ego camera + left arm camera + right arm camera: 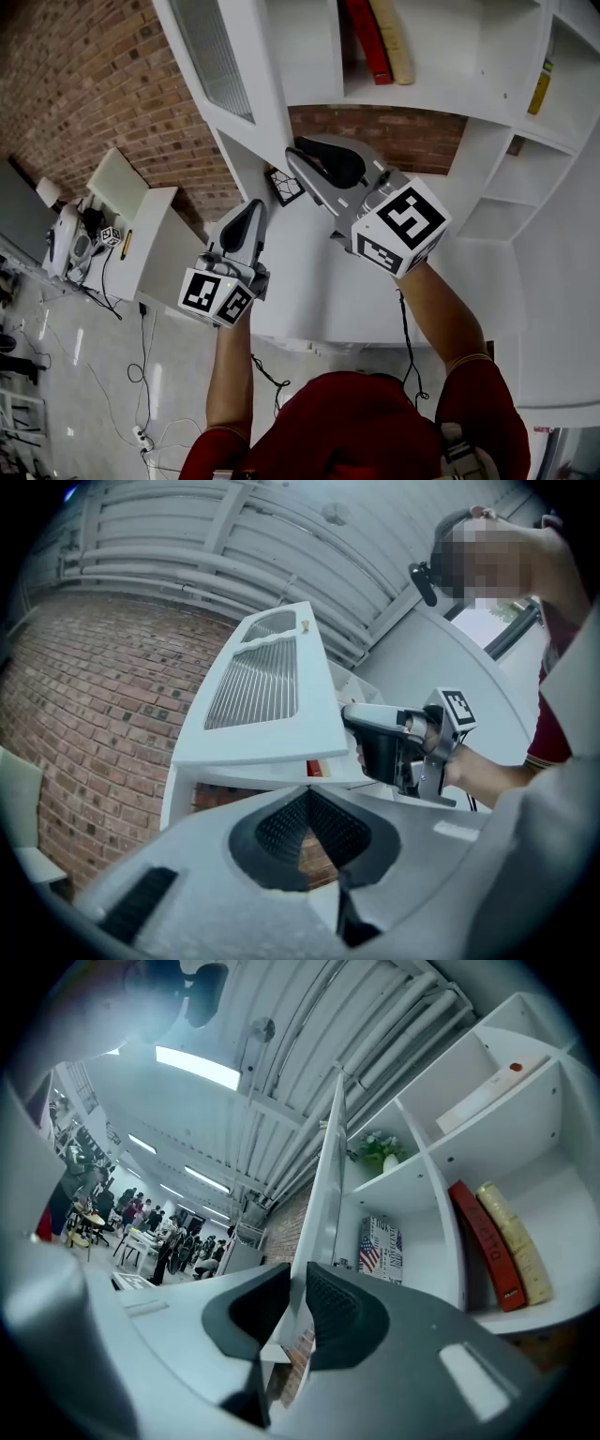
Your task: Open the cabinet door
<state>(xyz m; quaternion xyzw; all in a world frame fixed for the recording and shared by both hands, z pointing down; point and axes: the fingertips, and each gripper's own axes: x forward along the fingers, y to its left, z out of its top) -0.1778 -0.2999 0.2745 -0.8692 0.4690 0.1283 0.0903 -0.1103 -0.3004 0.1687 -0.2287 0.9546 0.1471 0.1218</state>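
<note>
One white cabinet door with a ribbed glass panel (246, 75) stands swung out at the upper left of the head view. There are two claws. The right claw (298, 1283) is clenched on the door's edge near its lower corner. The left claw (307, 797) is closed on nothing, below the door and apart from it. Two upright books, a red book (367, 37) and a tan book (394, 37), stand in the exposed top compartment.

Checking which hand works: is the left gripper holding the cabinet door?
No: the left gripper has its fingers together on nothing, and the cabinet door stands apart beyond them.
</note>
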